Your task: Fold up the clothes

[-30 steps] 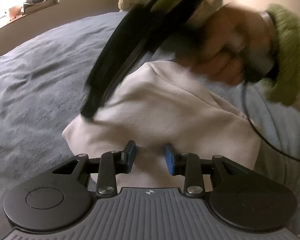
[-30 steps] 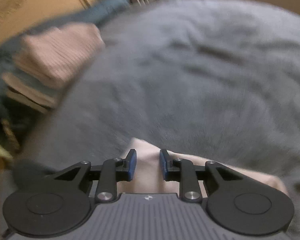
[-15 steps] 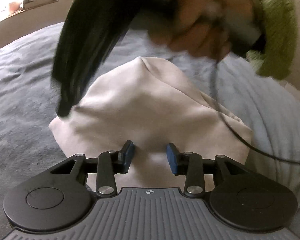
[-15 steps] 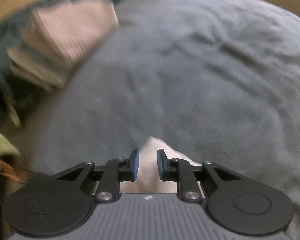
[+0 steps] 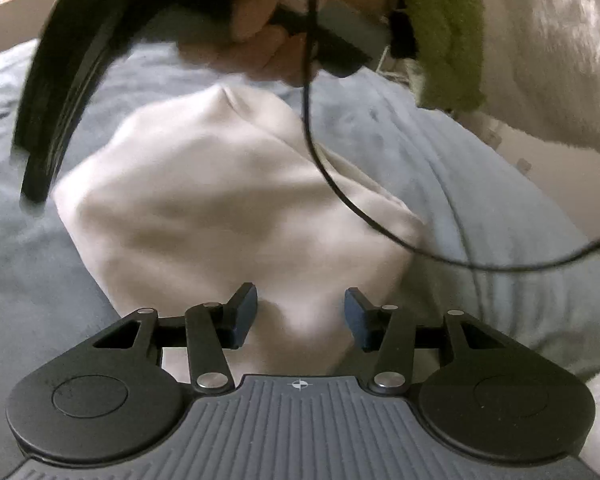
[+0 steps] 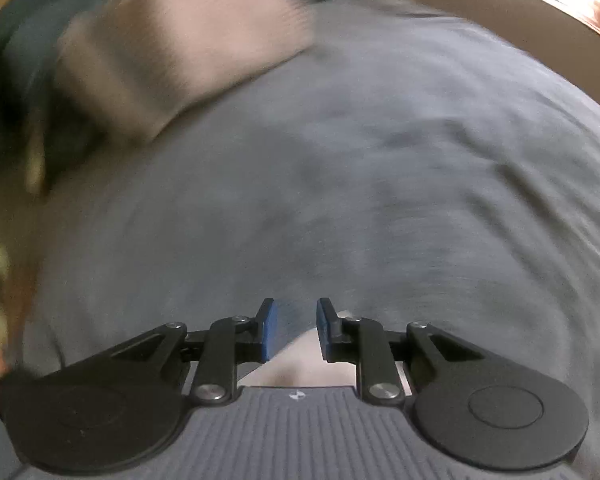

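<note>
A cream garment (image 5: 228, 208) lies folded in a soft mound on the blue-grey blanket (image 5: 440, 168). My left gripper (image 5: 300, 312) hovers at its near edge, open wide, with nothing between the blue pads. In the left wrist view the right gripper (image 5: 36, 188) hangs side-on above the garment's far left corner, held by a hand (image 5: 260, 28) in a green cuff. In the blurred right wrist view, my right gripper (image 6: 296, 328) is open over the blanket (image 6: 380, 180). Only a sliver of the cream garment (image 6: 300, 364) shows under its fingers.
A stack of folded clothes (image 6: 180, 40), pinkish on top, sits at the blanket's far left edge in the right wrist view. A black cable (image 5: 340, 184) droops across the garment's right side. The person's pale sleeve (image 5: 540, 40) fills the upper right.
My left gripper has opened wider and stayed at the garment's near edge. The right gripper has lifted and swung, so the garment has slid almost out of its view.
</note>
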Demonstrator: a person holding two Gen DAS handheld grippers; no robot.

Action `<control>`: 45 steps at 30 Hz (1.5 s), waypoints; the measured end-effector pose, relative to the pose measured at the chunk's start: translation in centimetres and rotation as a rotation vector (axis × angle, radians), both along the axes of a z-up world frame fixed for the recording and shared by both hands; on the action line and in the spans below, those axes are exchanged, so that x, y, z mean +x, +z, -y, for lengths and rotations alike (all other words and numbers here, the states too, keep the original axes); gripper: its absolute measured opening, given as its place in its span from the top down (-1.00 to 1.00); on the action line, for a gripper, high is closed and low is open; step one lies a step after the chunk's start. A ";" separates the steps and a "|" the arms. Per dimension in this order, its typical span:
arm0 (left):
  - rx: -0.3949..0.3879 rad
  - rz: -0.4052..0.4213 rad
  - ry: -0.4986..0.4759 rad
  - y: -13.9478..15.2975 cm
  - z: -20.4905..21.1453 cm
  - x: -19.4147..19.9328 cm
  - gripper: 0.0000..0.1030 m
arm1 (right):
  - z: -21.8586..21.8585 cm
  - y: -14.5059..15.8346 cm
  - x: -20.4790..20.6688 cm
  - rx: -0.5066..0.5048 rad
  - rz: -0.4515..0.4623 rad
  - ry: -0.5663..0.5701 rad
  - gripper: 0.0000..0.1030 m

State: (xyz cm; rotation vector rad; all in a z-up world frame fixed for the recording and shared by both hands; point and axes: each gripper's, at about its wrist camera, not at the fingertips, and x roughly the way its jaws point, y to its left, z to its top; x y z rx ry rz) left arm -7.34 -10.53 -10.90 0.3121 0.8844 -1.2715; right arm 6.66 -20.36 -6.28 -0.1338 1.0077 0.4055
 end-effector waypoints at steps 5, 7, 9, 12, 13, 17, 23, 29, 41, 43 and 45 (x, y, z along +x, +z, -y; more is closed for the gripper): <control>0.000 -0.014 0.000 -0.2 -0.1 -1.2 0.07 | -2.6 -1.0 0.4 -0.106 0.002 0.050 1.00; 0.000 -0.033 0.017 -0.1 -0.3 -1.2 0.07 | -3.6 -1.4 0.5 -0.148 0.003 0.070 1.00; -0.001 -0.048 0.020 0.1 -0.3 -1.3 0.07 | -4.6 -1.7 0.7 -0.191 0.004 0.090 1.00; -0.008 -0.084 0.008 0.5 -0.5 -1.4 0.07 | -6.2 -2.3 0.9 -0.254 0.006 0.120 1.00; -0.007 -0.094 0.004 0.7 -0.7 -1.5 0.07 | -7.1 -2.4 0.5 -0.250 -0.004 0.166 1.00; -0.006 -0.112 -0.036 0.8 -1.4 -2.6 0.07 | -9.7 -5.3 -2.7 -0.380 -0.120 0.355 1.00; 0.013 -0.161 -0.106 0.5 -2.9 -3.7 0.07 | -10.1 -4.7 -9.1 -0.201 -0.248 0.483 0.95; 0.031 -0.173 -0.143 0.3 -3.3 -4.7 0.09 | -10.6 -4.5 -10.1 0.005 -0.477 0.542 0.94; -0.026 -0.088 0.032 1.9 -4.0 -1.2 0.08 | 5.1 1.3 -9.7 0.404 -0.025 -0.200 0.89; -0.025 -0.068 0.083 2.0 -4.1 0.7 0.08 | 8.0 0.0 -11.8 0.449 -0.005 -0.344 0.79; -0.034 -0.056 0.124 2.3 -3.6 2.3 0.08 | 10.0 -1.7 -14.4 0.455 -0.006 -0.435 0.82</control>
